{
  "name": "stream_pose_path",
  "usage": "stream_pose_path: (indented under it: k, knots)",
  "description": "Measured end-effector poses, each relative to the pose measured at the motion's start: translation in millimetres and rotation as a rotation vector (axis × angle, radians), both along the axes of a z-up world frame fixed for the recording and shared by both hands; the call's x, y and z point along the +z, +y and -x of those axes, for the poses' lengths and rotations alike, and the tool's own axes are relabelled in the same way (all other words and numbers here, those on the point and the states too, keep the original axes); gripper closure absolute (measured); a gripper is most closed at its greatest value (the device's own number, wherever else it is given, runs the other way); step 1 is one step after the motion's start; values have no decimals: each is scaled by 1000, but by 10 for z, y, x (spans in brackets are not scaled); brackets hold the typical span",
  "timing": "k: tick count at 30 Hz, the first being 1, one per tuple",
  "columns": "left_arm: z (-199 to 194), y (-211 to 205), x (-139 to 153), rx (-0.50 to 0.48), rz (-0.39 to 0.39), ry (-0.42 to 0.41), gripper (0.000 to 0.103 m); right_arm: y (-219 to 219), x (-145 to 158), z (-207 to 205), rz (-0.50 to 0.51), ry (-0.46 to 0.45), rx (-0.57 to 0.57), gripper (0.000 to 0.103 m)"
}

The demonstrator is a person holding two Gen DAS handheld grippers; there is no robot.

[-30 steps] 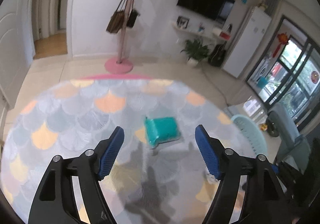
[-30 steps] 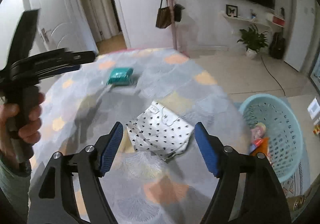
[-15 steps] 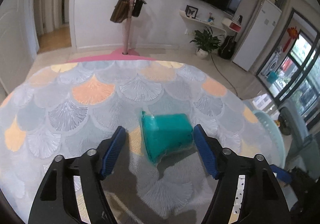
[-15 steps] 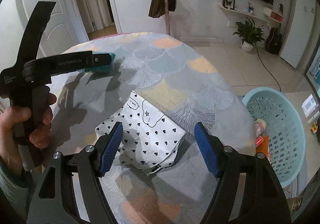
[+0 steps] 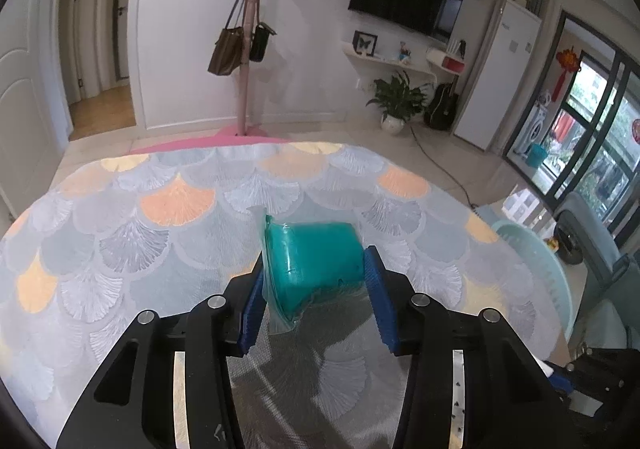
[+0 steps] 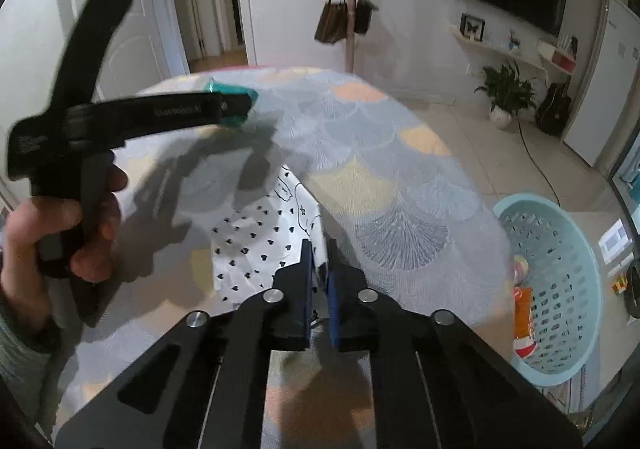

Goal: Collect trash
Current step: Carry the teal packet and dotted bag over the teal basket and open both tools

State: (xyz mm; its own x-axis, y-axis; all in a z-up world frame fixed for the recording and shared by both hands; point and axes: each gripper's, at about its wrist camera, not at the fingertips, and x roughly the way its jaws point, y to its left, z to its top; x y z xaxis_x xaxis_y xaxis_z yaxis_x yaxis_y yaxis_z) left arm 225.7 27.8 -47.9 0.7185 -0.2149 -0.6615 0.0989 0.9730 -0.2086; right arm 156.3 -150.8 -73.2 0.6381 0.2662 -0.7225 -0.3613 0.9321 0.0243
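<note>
A teal plastic-wrapped packet (image 5: 312, 261) lies on the round table with the scallop-pattern cloth (image 5: 160, 217). My left gripper (image 5: 314, 281) is shut on the packet, its blue pads pressing both sides. The packet also shows in the right wrist view (image 6: 236, 97), behind the left gripper body. A white bag with black hearts (image 6: 264, 237) lies near the table's front. My right gripper (image 6: 318, 269) is shut on the edge of that bag.
A light blue laundry basket (image 6: 560, 289) with some wrappers inside stands on the floor to the right of the table. A pink coat stand (image 5: 248, 49) with hanging bags stands behind the table. A potted plant (image 5: 396, 105) is by the wall.
My left gripper moved forward over the teal packet and closed on it. My right gripper lowered onto the white heart bag and closed on its edge.
</note>
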Motion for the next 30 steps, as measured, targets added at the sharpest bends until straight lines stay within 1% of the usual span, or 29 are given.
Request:
stream_pose_path:
  k: [4,8,11,14,18,21,24,26,30]
  knots:
    - [29,-62,48,-10,-6,-20,59,-92,106,131,-58,-60,-11,101]
    - [129,-315,218,-80,-58,-85,59,-293,262,186,-85,-112,-63,101]
    - [176,-511,364,-131,-40,-108,59,-538,420,211,-104,-160,-130,101]
    - [191,-752,516,-174,-42,-136,59,-818,567,232,-125,-203,-201,101]
    - [194,-1141,694,-244,-45,-172,59,-1215,712,249,-116,-252,-300,101]
    - [166,-1448,759,-296,-40,-181,59,-1515,742,211,-123,-253,-376,101]
    - [117,-1750,765,-347,-44,-178,59,-1808,716,149,-128,-238,-462,101]
    - [83,-1936,733,-382,-51,-165,59,-1994,667,83,-144,-215,-510,101]
    - [-24,-2206,597,-425,-33,-115,59,-2316,518,-13,-170,-154,-605,101]
